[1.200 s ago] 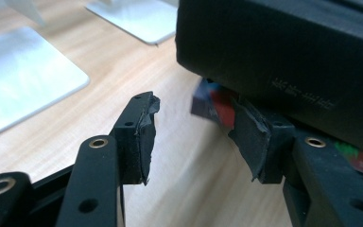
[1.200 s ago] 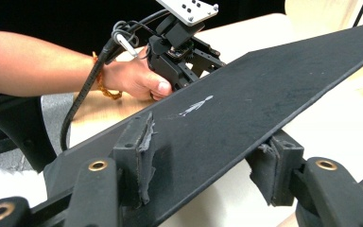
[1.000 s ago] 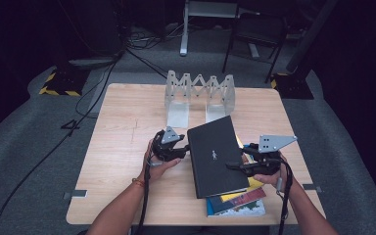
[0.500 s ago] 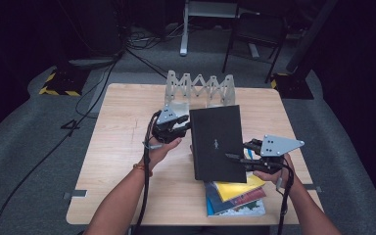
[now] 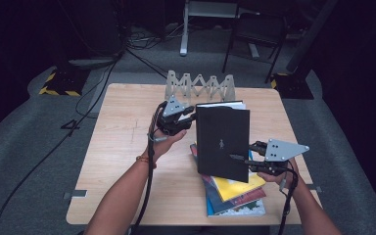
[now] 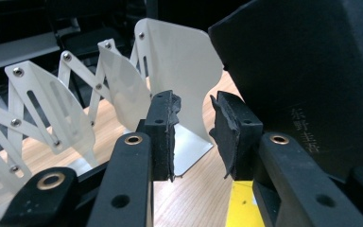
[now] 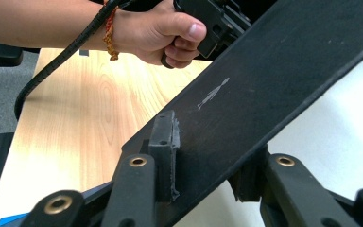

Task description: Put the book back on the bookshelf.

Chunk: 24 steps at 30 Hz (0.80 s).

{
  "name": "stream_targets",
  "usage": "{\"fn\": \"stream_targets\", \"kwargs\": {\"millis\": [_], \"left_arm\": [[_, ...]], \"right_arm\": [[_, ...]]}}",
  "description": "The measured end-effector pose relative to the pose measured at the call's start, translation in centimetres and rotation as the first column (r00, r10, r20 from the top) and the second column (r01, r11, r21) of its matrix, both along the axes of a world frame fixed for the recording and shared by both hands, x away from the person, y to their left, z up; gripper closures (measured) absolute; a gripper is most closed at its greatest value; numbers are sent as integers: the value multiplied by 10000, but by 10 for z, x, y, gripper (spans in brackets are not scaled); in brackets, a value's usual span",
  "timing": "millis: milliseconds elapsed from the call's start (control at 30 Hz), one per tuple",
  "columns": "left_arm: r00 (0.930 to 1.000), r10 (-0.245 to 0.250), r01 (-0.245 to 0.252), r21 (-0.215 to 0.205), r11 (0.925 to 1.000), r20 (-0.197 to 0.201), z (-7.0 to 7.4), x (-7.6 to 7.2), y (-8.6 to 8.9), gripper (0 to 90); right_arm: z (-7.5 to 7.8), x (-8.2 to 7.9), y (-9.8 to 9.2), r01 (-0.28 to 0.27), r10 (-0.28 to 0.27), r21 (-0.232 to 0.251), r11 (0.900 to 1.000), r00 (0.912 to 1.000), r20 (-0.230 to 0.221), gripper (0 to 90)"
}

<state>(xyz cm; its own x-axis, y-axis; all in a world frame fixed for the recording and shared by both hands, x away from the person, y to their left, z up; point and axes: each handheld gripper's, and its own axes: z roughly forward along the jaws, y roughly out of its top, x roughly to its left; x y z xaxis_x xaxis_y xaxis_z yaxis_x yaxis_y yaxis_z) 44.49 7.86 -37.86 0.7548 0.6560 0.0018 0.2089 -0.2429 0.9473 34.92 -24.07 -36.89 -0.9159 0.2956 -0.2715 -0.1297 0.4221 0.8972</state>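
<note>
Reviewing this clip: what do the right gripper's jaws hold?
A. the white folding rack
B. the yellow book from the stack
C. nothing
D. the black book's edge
D: in the right gripper view the right gripper has a jaw on each side of the black book, pads pressing its cover.

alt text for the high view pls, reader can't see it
Two hand-held grippers lift a black book upright over a stack of books on a wooden table: the left gripper is at its upper left edge, the right gripper clamps its lower right edge. A white accordion book rack stands behind.
</note>
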Motion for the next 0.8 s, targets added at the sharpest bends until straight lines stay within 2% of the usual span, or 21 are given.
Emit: {"fn": "stream_targets", "kwargs": {"millis": [200,267,300,367,433,567,600,633,667,700,733,767,800], "left_arm": [[9993,102,-91,-287,9995,369,4,-17,5,579],[9989,224,-212,-295,9993,421,4,-21,7,454],[9987,300,-289,-286,9992,402,5,-27,9,454],[9979,325,-318,-138,9994,562,6,-36,13,443],[9982,54,-63,142,9999,596,5,-45,16,400],[9986,-466,444,861,9953,232,-7,-63,17,364],[9986,-466,444,861,9953,232,-7,-63,17,361],[9982,-570,547,1049,9930,193,-11,-66,17,361],[9950,-996,997,1289,9866,-68,-19,-73,16,334],[9950,-996,997,1289,9866,-68,-19,-73,16,330],[9932,-1139,1161,1532,9813,-234,-27,-77,14,321],[9932,-1139,1161,1532,9813,-234,-27,-77,14,300],[9893,-1364,1429,1509,9782,-524,-31,-78,14,300]], "right_arm": [[-7,-14,-4,-63,60,164,9998,9998,167,704],[-11,-21,-5,-89,84,213,9997,9997,212,721],[-11,-21,-5,-89,84,213,9997,9997,212,721],[-14,-25,-5,-6,-1,331,9995,9998,196,728],[-17,-26,-8,53,-54,566,9984,10000,6,738],[-22,-29,-10,19,-14,677,9977,10000,-74,756],[-23,-31,-10,-41,46,613,9981,10000,-78,759],[-23,-31,-10,-41,46,613,9981,10000,-78,759],[-25,-32,-12,-75,88,632,9980,9998,-192,769],[-25,-32,-12,-75,88,632,9980,9998,-192,769],[-27,-33,-13,-97,114,660,9978,9996,-266,775],[-27,-33,-13,-97,114,660,9978,9996,-266,775],[-27,-34,-13,-96,114,659,9978,9996,-265,775]]}}
